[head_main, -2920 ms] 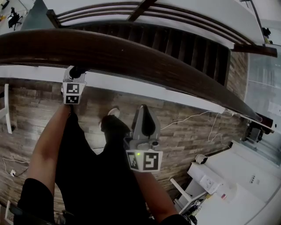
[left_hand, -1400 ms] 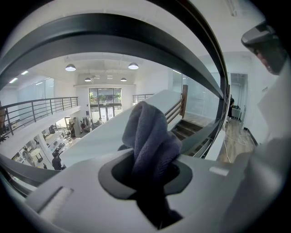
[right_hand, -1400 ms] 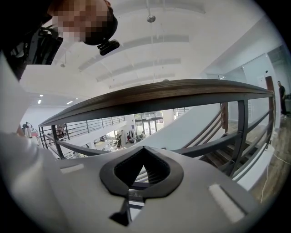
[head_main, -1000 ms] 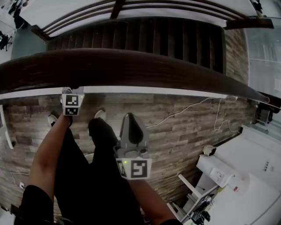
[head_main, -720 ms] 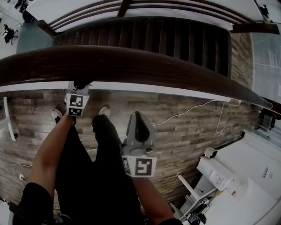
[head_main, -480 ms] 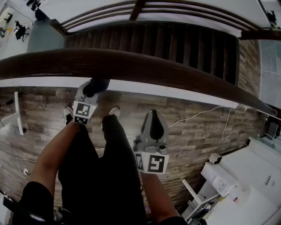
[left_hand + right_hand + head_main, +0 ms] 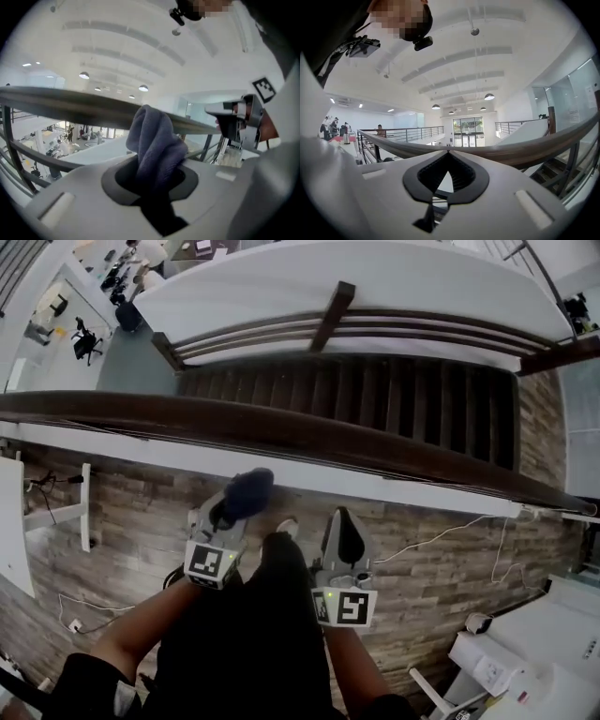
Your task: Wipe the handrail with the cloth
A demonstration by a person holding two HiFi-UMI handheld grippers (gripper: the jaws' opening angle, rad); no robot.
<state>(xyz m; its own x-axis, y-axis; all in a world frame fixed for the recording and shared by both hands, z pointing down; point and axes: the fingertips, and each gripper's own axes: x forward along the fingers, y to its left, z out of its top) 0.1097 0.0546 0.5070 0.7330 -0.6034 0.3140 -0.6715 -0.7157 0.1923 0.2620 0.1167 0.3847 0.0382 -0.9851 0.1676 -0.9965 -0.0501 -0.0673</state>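
A dark wooden handrail (image 7: 281,432) runs across the head view above a stairwell. My left gripper (image 7: 234,507) is shut on a bunched blue-grey cloth (image 7: 247,493), held short of the rail on the near side. In the left gripper view the cloth (image 7: 154,145) stands up out of the jaws with the rail (image 7: 70,105) just behind it. My right gripper (image 7: 344,535) is to the right of the left one, also short of the rail, shut and holding nothing. The right gripper view shows the handrail (image 7: 511,152) crossing beyond the gripper (image 7: 447,174).
Beyond the rail, dark stairs (image 7: 375,399) drop to a lower floor with a second rail (image 7: 337,320). A white ledge (image 7: 187,465) runs under the handrail. Wood-plank floor (image 7: 441,559) with white cables (image 7: 441,535) lies underfoot, and white furniture (image 7: 525,671) stands at lower right.
Both grippers have pulled back from the handrail toward me. The left gripper with the cloth was under the rail's edge and now sits below it in view. The view has tilted farther out over the stairs.
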